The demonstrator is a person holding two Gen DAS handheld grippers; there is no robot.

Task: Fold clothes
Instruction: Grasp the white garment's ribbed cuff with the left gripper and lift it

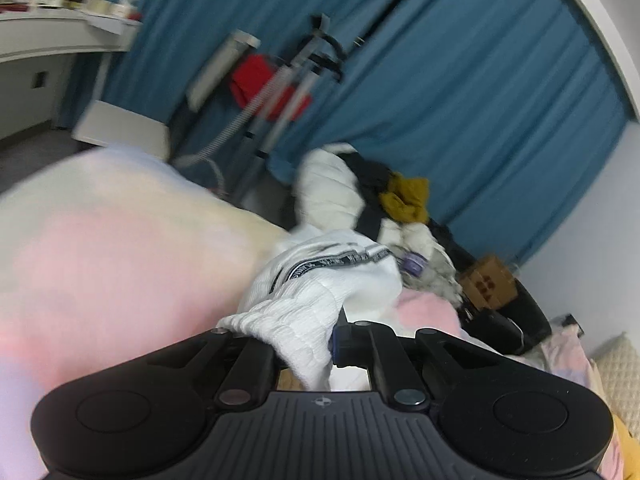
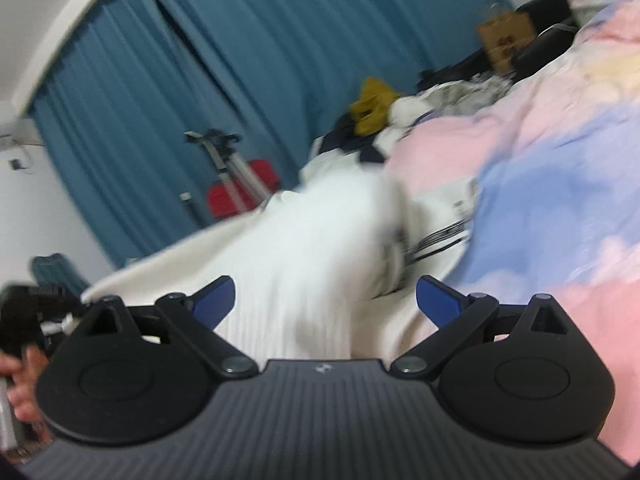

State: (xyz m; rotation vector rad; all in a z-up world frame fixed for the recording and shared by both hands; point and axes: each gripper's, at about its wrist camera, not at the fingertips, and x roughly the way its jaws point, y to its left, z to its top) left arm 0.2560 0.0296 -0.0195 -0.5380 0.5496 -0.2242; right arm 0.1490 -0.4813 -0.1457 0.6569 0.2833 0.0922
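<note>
A white ribbed knit garment [image 1: 320, 292] with a black patterned band lies bunched on the bed. My left gripper [image 1: 304, 344] is shut on its ribbed edge, which bulges out between the jaws. In the right wrist view the same white garment [image 2: 320, 248] is blurred and stretches away from my right gripper [image 2: 324, 296], whose blue-tipped fingers [image 2: 436, 300] stand wide apart with the cloth lying between them, not clamped.
The bed has a pink, blue and cream cover [image 2: 540, 160]. A pile of other clothes, white, dark and mustard yellow [image 1: 404, 196], lies at its far side by a cardboard box [image 1: 488, 284]. Blue curtains [image 1: 440, 60], a tripod [image 2: 228, 168] and a red item stand behind.
</note>
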